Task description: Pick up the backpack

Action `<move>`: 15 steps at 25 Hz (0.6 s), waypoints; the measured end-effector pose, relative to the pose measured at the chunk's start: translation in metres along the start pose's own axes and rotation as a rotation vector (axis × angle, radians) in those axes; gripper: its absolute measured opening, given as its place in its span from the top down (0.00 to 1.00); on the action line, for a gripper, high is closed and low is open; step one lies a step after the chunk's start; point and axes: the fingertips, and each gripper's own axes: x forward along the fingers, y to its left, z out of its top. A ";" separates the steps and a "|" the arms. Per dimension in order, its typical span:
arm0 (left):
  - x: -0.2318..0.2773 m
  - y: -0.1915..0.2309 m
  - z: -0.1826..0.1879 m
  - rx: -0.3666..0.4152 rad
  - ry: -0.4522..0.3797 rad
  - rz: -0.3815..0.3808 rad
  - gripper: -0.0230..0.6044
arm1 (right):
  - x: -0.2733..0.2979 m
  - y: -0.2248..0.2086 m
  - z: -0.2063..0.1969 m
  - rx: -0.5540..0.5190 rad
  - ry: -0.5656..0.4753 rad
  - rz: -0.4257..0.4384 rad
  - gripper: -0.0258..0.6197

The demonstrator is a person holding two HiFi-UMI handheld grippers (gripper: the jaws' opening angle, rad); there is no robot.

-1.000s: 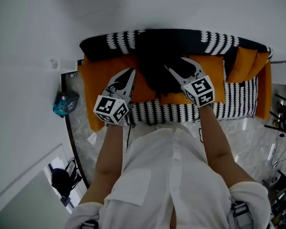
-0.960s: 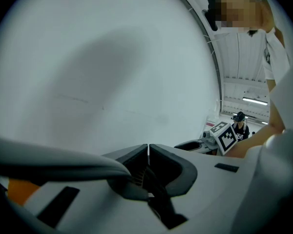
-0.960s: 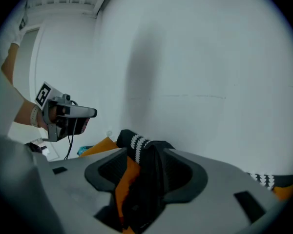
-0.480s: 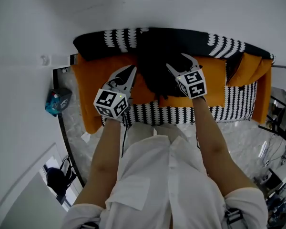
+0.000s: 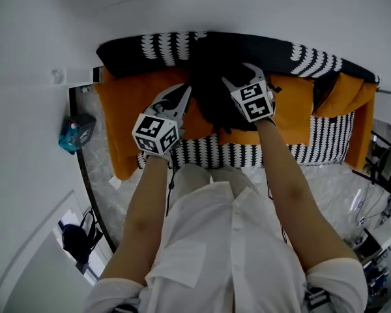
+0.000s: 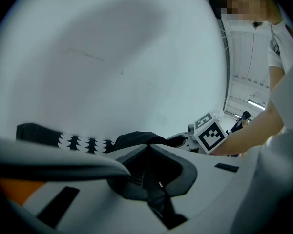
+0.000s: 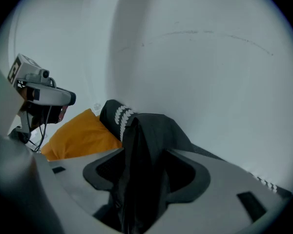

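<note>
Limp black fabric backpack (image 5: 212, 93) is slumping mid-seat on the orange sofa (image 5: 290, 113). Right gripper (image 5: 240, 75), jaws having just been opening wide, is straddling its soft fold without pinching. The left gripper (image 5: 181, 91) is sitting closed, empty, just left.

We've got the backpack (image 5: 212, 96) lying on the sofa (image 5: 127, 119) as matt black cloth, limp and creased, against the sofa's matt orange cloth cushions and black-and-white patterned fabric. In front of the sofa we see a glossy, marble-veined floor (image 5: 339, 181), and behind the sofa a smooth matt white wall (image 5: 280, 12).
</note>
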 end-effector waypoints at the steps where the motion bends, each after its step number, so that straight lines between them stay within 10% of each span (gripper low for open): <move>1: 0.000 0.000 -0.002 -0.004 0.003 0.001 0.91 | 0.002 0.000 -0.001 -0.007 0.010 -0.012 0.56; 8: -0.002 0.004 -0.012 -0.018 0.021 0.004 0.91 | -0.004 -0.008 -0.009 0.020 0.018 -0.031 0.87; 15: 0.002 -0.007 -0.031 0.007 0.070 -0.028 0.91 | -0.040 -0.009 -0.032 0.146 -0.035 -0.007 0.92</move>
